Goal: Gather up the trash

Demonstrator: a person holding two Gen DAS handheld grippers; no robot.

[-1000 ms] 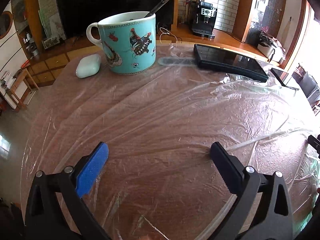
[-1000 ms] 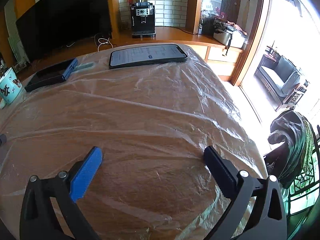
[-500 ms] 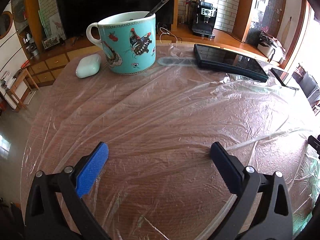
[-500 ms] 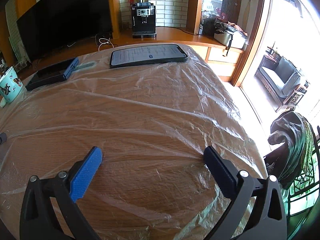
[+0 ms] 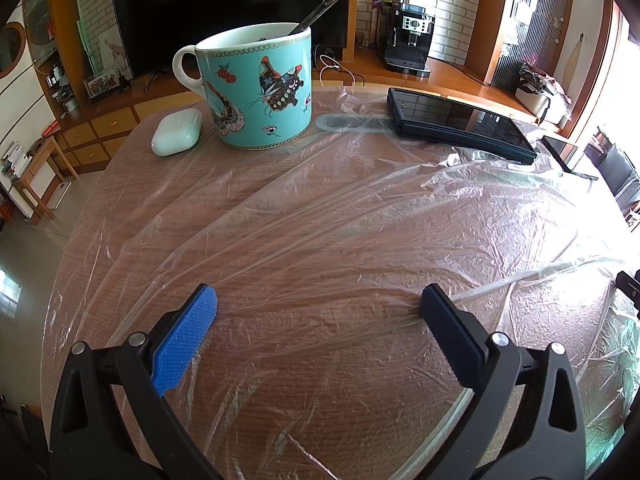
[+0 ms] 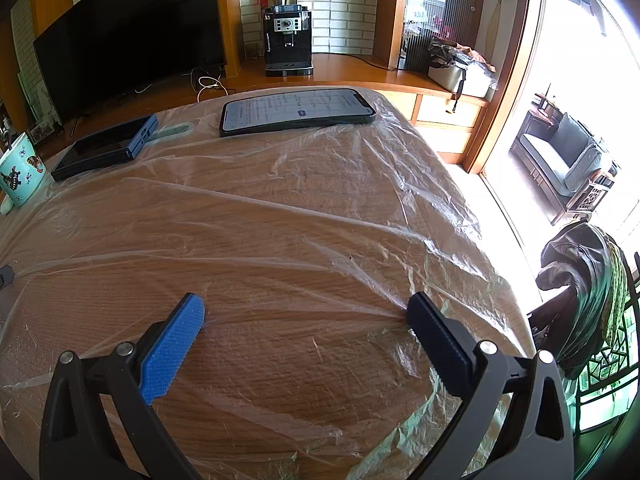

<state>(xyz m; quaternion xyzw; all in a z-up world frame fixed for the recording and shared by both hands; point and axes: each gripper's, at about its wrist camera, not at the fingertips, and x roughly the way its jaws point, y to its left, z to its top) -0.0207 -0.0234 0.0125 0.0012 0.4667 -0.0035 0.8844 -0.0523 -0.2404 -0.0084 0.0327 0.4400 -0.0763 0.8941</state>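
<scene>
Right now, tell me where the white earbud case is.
In the left wrist view the white earbud case lies at the table's far left, just left of the butterfly mug, apart from it, near the edge of the plastic sheet.

plastic sheet [image 5: 360,216] | clear, wrinkled | spread flat over wooden table [image 5: 320,408]

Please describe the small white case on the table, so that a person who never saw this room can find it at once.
Look at the wooden table under clear plastic film. At its far left stands a turquoise butterfly mug with a spoon. The white case lies just left of the mug: rounded, plain, the only white item there.
</scene>
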